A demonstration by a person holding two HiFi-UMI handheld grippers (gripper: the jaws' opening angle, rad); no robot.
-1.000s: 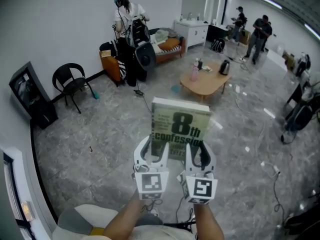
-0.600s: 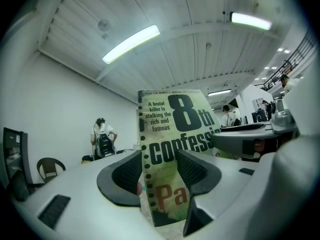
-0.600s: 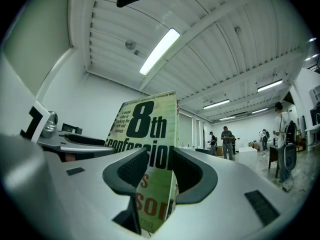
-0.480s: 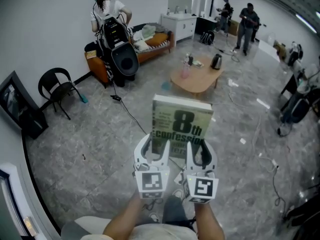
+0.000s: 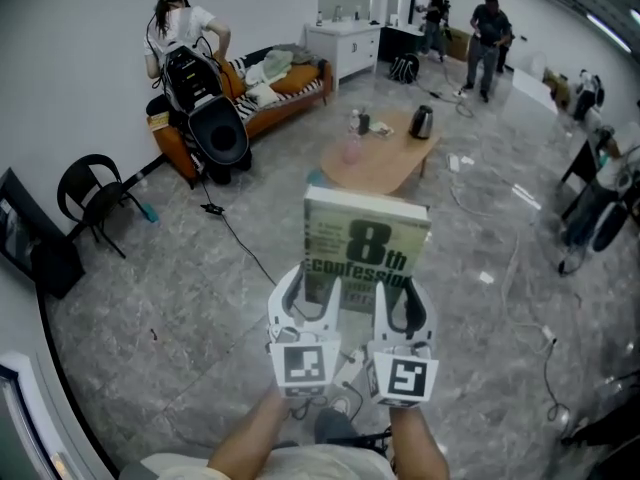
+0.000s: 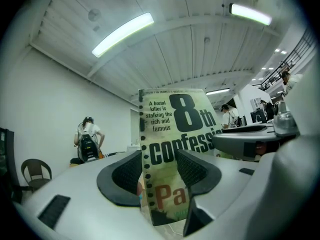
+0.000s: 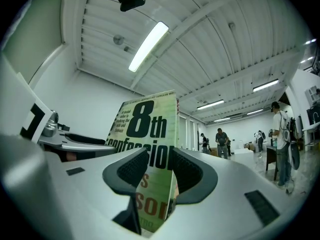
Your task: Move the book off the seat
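Note:
A green paperback book [image 5: 360, 253] with "8th confession" on its cover is held upright in the air above the floor, cover facing me. My left gripper [image 5: 305, 313] is shut on its lower left edge, and my right gripper [image 5: 398, 313] is shut on its lower right edge. The book [image 6: 175, 149] stands between the left gripper's dark pads [image 6: 125, 176] in the left gripper view. Its right edge [image 7: 155, 159] is pinched between the pads [image 7: 187, 176] in the right gripper view. No seat under the book is in view.
A wooden coffee table [image 5: 380, 158] with a kettle and bottle stands ahead. A sofa [image 5: 255, 103] with a person bending by it lies far left, a black chair [image 5: 90, 193] at the left wall. Cables trail over the marble floor [image 5: 180, 288]. People stand at the back right.
The book and both grippers keep the same hold. My view has swung: the table, sofa and chair have shifted left and farther up in the head view.

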